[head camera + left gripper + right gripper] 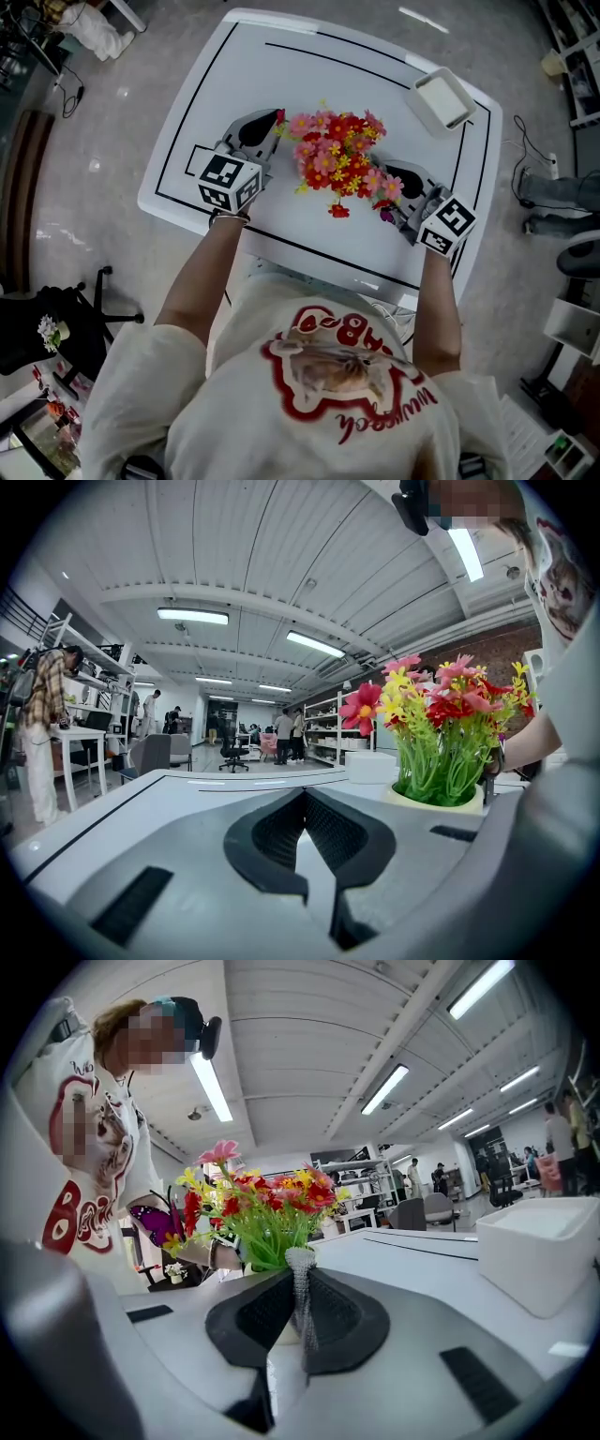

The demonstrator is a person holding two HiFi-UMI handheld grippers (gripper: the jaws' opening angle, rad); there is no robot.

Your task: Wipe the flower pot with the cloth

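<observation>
Table (281, 66): white top with a black border line, lying under both grippers. Each gripper view shows only part of it.
Flower pot (437, 802): stands on the table between the 2 grippers, to the right of the left one and to the left of the right one. Its pale rim shows only in the left gripper view. From above, the red, pink and yellow flowers (333, 155) cover it completely.
White box (442, 98): beyond the right gripper and well apart from it. Its inside cannot be made out.
Left gripper (300, 799): jaws pressed together at the tips with nothing between them, the tips just beside the flowers.
Right gripper (298, 1274): jaws pinched on the cloth. In the head view, blooms partly hide its tips.
Cloth (300, 1283): grey mesh, showing as 1 narrow strip standing up between the right gripper's jaws. Its remainder is hidden, and it cannot be made out from above.
</observation>
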